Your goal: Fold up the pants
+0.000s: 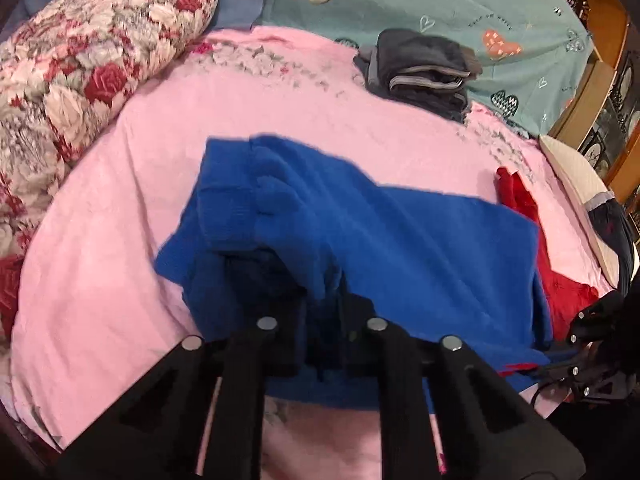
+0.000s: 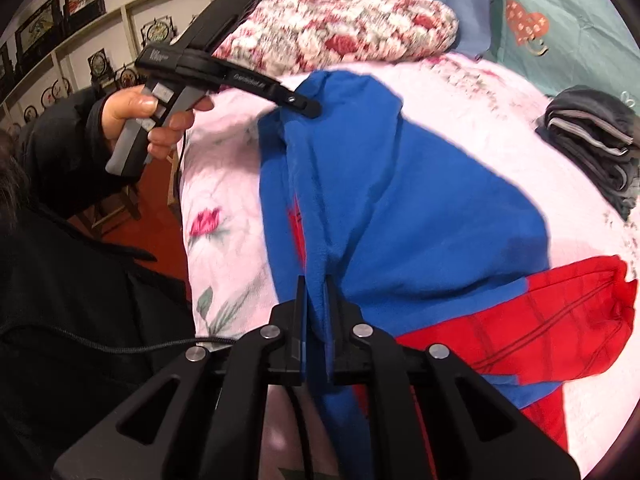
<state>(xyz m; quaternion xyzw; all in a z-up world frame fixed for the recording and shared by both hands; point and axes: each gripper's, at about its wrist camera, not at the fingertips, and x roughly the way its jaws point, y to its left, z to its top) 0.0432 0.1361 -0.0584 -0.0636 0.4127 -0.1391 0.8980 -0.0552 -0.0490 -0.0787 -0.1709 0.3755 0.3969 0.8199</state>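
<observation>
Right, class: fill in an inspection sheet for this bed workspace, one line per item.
Surface: pink floral bedspread.
Job's things: blue fleece pants, partly over red striped fabric.
Clutter: folded stack of dark grey clothes; rolled floral quilt.
Grippers: left gripper shut on the pants; right gripper shut on the pants.
Cables: black cable.
Surroundings: wall shelves with framed ornaments.

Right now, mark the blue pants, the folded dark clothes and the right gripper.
blue pants (image 2: 420, 200): right wrist view, broad middle panel.
folded dark clothes (image 1: 420, 68): left wrist view, stack's front.
right gripper (image 2: 316, 312): right wrist view, between fingertips.
</observation>
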